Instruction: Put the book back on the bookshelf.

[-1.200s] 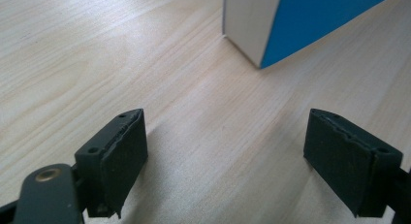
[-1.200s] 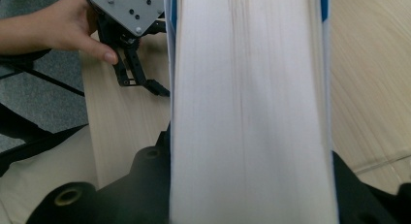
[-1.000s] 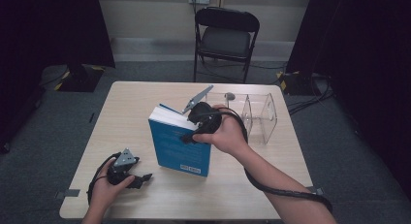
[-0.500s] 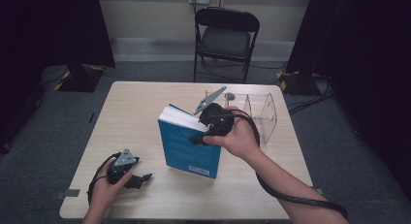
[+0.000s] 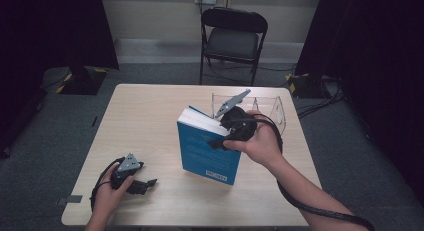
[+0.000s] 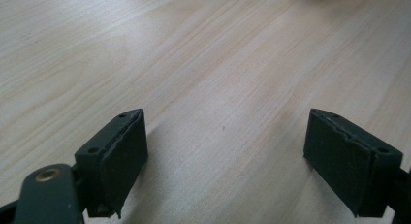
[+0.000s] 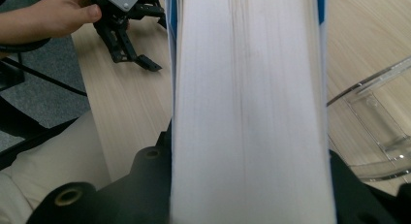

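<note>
A thick blue book [image 5: 207, 153] stands upright over the middle of the wooden table [image 5: 145, 111], its white page edge [image 7: 247, 103] facing the right gripper view's camera. My right gripper [image 5: 223, 139] is shut on the book's upper right side, one jaw against each cover [image 7: 249, 180]. At the front left my left gripper [image 5: 146, 185] lies low on the table in a hand, open. Between its two black pads [image 6: 225, 132] there is bare wood. The right gripper view also shows the left gripper [image 7: 156, 42] far off.
A clear acrylic stand [image 5: 265, 108] sits on the table just behind and to the right of the book, and its curved edge [image 7: 378, 117] lies close beside the book. A black folding chair [image 5: 232, 36] stands beyond the far edge.
My right gripper has carried the book to the right, closer to the clear stand. The left gripper has stayed where it was.
</note>
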Tool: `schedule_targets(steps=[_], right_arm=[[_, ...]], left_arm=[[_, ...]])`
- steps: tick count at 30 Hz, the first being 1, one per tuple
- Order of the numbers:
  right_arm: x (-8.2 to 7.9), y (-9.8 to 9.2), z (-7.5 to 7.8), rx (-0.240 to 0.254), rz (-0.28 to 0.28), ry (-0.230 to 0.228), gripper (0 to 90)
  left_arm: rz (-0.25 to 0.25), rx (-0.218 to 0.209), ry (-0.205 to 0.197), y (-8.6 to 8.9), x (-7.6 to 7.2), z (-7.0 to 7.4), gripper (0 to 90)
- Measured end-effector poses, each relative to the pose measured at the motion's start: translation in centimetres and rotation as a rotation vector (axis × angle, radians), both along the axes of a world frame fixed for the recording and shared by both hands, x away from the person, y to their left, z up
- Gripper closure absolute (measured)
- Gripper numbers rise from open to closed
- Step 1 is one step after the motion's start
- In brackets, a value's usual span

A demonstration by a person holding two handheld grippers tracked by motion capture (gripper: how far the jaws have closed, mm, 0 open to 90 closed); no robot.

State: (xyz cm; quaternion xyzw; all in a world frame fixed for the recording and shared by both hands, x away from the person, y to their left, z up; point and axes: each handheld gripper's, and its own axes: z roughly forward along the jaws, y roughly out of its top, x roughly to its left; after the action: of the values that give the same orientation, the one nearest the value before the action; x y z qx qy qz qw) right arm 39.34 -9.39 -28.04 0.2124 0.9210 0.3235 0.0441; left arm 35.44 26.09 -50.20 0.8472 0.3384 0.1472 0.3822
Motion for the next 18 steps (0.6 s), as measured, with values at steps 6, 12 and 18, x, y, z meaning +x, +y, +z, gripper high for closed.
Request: schedule_targets(steps=[6,12,18], right_arm=[[-0.2,-1.0,0.0,0.009,-0.013,0.012,61.8],[-0.5,-2.0,0.1,-0.001,-0.025,0.017,61.8],[-0.8,-2.8,0.2,-0.003,-0.043,0.013,61.8]], left_arm=[[0.000,0.000,0.000,0.0,0.0,0.0,15.4],[0.000,0.000,-0.001,0.0,0.0,0.0,15.4],[0.000,0.001,-0.001,0.0,0.0,0.0,15.4]])
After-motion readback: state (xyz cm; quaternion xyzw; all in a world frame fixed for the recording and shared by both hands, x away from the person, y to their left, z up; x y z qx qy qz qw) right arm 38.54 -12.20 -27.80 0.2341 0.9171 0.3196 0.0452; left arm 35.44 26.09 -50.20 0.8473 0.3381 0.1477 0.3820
